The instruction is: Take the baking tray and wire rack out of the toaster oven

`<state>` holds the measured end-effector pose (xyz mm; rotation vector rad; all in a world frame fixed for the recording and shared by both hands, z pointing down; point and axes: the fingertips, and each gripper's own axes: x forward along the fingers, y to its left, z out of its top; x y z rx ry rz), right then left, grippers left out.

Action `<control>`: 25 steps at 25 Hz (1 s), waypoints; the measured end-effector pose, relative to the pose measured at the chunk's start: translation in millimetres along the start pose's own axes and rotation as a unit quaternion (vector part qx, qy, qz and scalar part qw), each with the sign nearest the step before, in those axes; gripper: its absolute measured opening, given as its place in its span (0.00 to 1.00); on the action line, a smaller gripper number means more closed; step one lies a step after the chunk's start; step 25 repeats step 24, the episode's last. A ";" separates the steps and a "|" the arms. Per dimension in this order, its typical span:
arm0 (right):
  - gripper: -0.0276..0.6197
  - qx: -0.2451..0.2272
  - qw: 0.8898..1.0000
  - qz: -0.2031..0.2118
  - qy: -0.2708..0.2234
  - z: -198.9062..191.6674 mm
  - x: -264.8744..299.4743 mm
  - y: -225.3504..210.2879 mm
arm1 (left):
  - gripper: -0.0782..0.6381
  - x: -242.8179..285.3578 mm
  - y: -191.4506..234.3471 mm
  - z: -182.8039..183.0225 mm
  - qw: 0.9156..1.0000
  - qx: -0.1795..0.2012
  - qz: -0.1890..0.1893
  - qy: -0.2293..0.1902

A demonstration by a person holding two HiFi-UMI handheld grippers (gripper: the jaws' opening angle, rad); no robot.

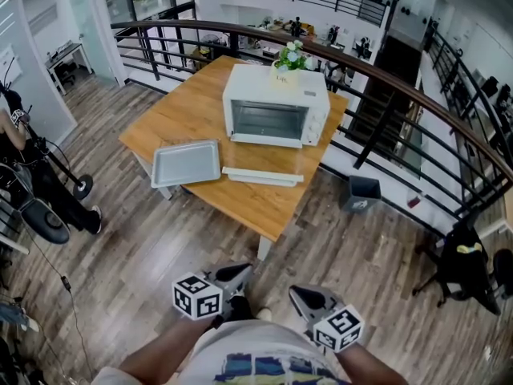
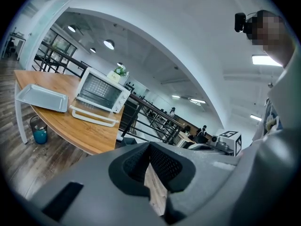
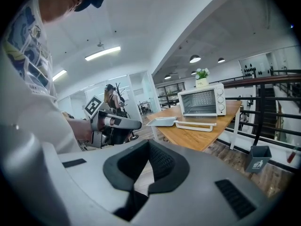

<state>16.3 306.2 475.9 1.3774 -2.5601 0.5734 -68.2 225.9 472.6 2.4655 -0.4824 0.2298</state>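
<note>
- The left gripper point(image 1: 239, 273) is held low in front of the person's body, well short of the desk point(image 1: 184, 111). In its own view the jaws are pressed together with nothing between them point(image 2: 148, 167).
- The right gripper point(image 1: 299, 294) is beside it, just to the right and equally far from the desk. Its jaws are also closed, pad against pad, and empty point(image 3: 149, 167).
- Neither gripper touches any of the things on the desk. Each one points across the floor point(image 1: 160, 247) towards the desk.
- The right gripper view shows the left gripper point(image 3: 123, 123) from the side, held in a hand point(image 3: 80, 130) with its marker cube on top.
- The toaster oven point(image 1: 276, 103) stands on the far part of the wooden desk. Its door point(image 1: 263, 176) is folded down flat in front of it, so the cavity is open.
- The baking tray point(image 1: 186, 164) is out of the oven. It lies flat on the desk just left of the open door, at the desk's near-left edge.
- Grey metal shows inside the cavity, but I cannot tell from here whether it is the wire rack.
- A small pot of flowers point(image 1: 290, 57) stands on top of the oven.
- A dark bin point(image 1: 362, 192) stands on the floor to the right of the desk, by the railing point(image 1: 401, 79).
</note>
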 end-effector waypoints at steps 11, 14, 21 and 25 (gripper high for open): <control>0.04 0.001 1.000 -0.004 0.007 -3.5 -5.4 -6.3 | 0.11 7.4 -2.1 -1.8 1.000 0.002 0.001 -0.001; 0.04 -0.001 1.000 -0.008 0.003 -0.5 -6.3 -9.9 | 0.11 9.2 -2.5 0.5 1.000 0.005 0.000 0.000; 0.04 0.002 1.000 -0.013 0.001 2.3 -4.4 -18.7 | 0.11 14.7 3.0 3.9 1.000 0.006 0.003 0.004; 0.04 0.003 1.000 -0.013 0.001 2.2 -2.1 -25.1 | 0.11 19.2 7.1 5.9 1.000 0.008 0.005 0.004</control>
